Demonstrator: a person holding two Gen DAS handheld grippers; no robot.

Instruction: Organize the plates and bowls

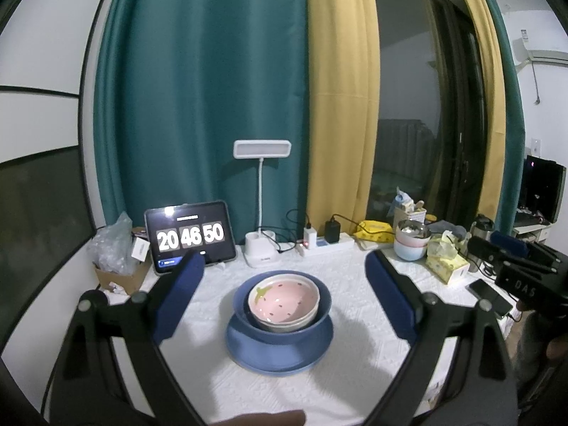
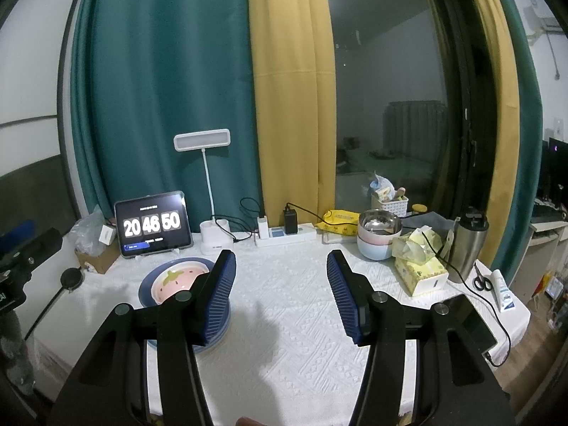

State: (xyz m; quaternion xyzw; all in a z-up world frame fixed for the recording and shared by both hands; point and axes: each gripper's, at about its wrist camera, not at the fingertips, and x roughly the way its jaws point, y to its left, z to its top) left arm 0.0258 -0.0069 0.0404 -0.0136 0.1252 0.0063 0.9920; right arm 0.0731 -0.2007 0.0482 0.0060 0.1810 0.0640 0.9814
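A pink strawberry-pattern bowl (image 1: 283, 300) sits nested in a blue bowl (image 1: 325, 301), which stands on a blue plate (image 1: 280, 351) in the middle of the white tablecloth. My left gripper (image 1: 285, 269) is open, its blue pads wide on either side of the stack and short of it, holding nothing. In the right wrist view the same stack, pink bowl (image 2: 179, 280) in the blue bowl (image 2: 147, 284), lies to the left, partly hidden behind the left finger. My right gripper (image 2: 280, 266) is open over bare cloth, empty.
At the back stand a tablet clock (image 1: 190, 236), a white desk lamp (image 1: 262, 213) and a power strip (image 1: 325, 246). Back right: stacked bowls with a steel one on top (image 2: 378, 234), a tissue box (image 2: 422, 269), a steel flask (image 2: 468, 245), a phone (image 2: 468, 319), scissors (image 2: 482, 280). A cardboard box (image 1: 120, 277) sits back left.
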